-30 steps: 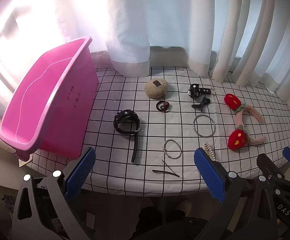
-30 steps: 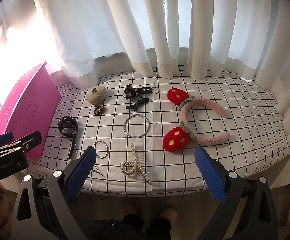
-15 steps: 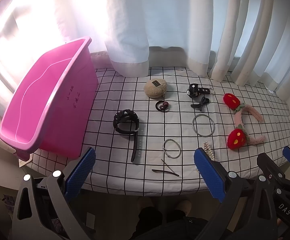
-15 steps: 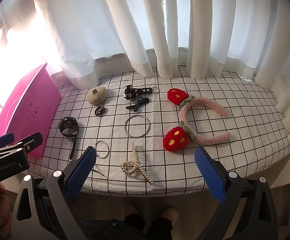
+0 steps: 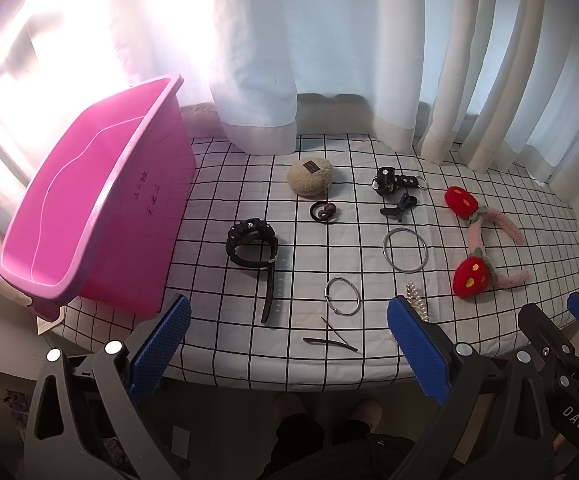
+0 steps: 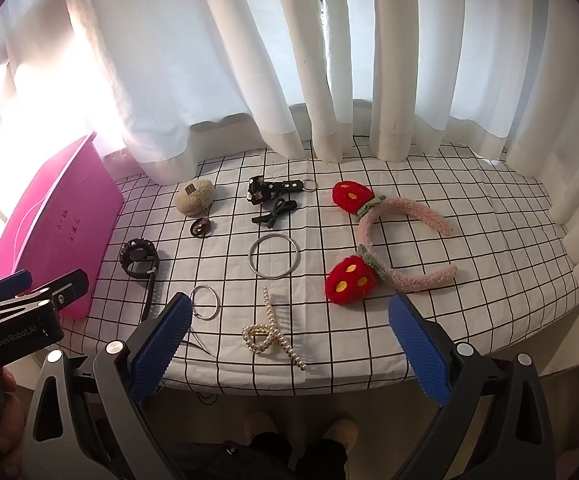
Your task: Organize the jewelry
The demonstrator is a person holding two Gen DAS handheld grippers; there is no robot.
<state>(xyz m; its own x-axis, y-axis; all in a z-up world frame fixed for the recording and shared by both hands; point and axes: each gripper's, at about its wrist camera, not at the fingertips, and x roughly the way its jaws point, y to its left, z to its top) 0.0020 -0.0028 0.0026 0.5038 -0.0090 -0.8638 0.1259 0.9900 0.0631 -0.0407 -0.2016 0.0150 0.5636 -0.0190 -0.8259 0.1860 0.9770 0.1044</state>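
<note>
Both grippers are hovering off the near edge of the checkered cloth [image 6: 429, 184], left gripper [image 5: 289, 344] and right gripper [image 6: 289, 344] each gaping wide and gripping nothing. The jewelry is sitting spread out: black watch [image 5: 252, 242], 2 silver bangles, pearl hair clip [image 6: 271, 330], strawberry headband [image 6: 389, 240], with the pink bin [image 5: 89, 216] waiting at the left.

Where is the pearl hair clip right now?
In the right wrist view, the pearl hair clip lies near the checked cloth's front edge, right of the small silver bangle.
</note>
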